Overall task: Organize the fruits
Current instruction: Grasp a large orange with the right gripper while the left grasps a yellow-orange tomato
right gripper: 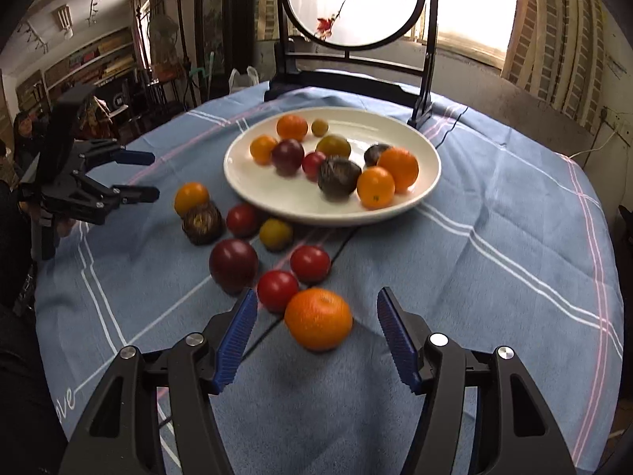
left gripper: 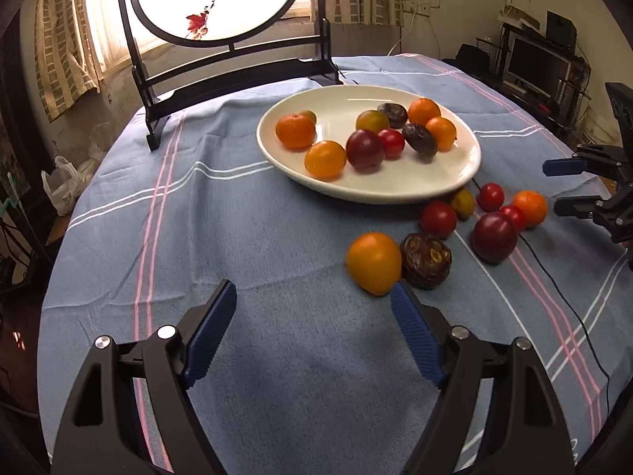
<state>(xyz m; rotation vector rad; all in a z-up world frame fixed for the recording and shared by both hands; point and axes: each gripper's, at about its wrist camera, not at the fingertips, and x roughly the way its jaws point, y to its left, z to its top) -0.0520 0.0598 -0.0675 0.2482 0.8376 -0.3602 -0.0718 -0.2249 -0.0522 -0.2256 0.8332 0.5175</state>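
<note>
A white plate (left gripper: 356,184) (right gripper: 269,188) on the blue cloth holds several oranges, tomatoes and dark fruits. More fruit lies loose beside it. My left gripper (left gripper: 312,293) is open and empty, low over the cloth. A yellow-orange fruit (left gripper: 374,263) and a brown wrinkled fruit (left gripper: 426,261) lie just past its right fingertip. My right gripper (right gripper: 317,297) is open around an orange (right gripper: 318,318), its pads clear of the skin. A red tomato (right gripper: 277,291) and a dark plum (right gripper: 233,265) sit by its left finger. Each gripper shows in the other's view: right gripper (left gripper: 554,186), left gripper (right gripper: 154,176).
A black stand with a round painted screen (left gripper: 221,0) (right gripper: 356,4) rises behind the plate. A thin black cable (left gripper: 554,277) (right gripper: 259,334) runs across the cloth among the loose fruit. The round table's edge curves off on both sides, with furniture beyond.
</note>
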